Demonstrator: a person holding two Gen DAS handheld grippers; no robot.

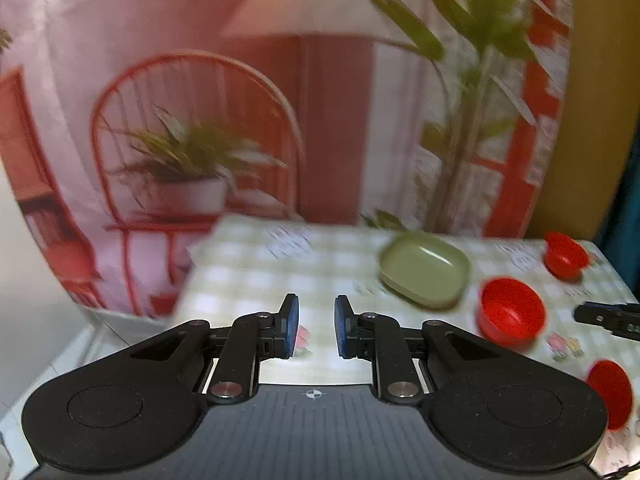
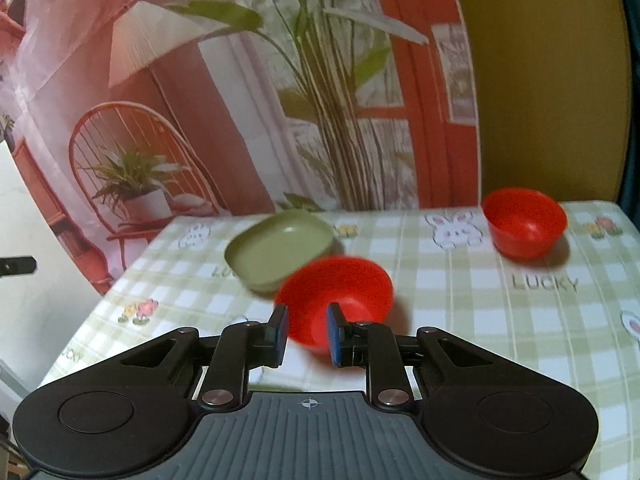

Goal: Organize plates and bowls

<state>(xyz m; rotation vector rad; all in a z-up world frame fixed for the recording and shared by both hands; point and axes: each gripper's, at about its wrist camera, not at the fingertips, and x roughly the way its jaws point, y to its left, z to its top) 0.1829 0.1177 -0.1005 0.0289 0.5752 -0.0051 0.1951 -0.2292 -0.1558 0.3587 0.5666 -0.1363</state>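
A green rounded plate (image 1: 426, 270) lies on the checked tablecloth (image 1: 256, 264); it also shows in the right wrist view (image 2: 280, 250). Three red bowls stand to its right in the left wrist view: a far one (image 1: 566, 254), a middle one (image 1: 512, 308) and a near one (image 1: 610, 394). My left gripper (image 1: 316, 326) is open and empty over the table's left part. My right gripper (image 2: 306, 336) is open, with the near rim of a red bowl (image 2: 340, 292) between its fingers; its tip shows in the left wrist view (image 1: 608, 316). Another red bowl (image 2: 524, 226) stands at the back right.
A printed backdrop with a chair and plants (image 2: 320, 100) hangs behind the table. The table's left edge (image 2: 120, 280) drops off to a white floor. A yellow wall panel (image 2: 548, 80) stands at the back right.
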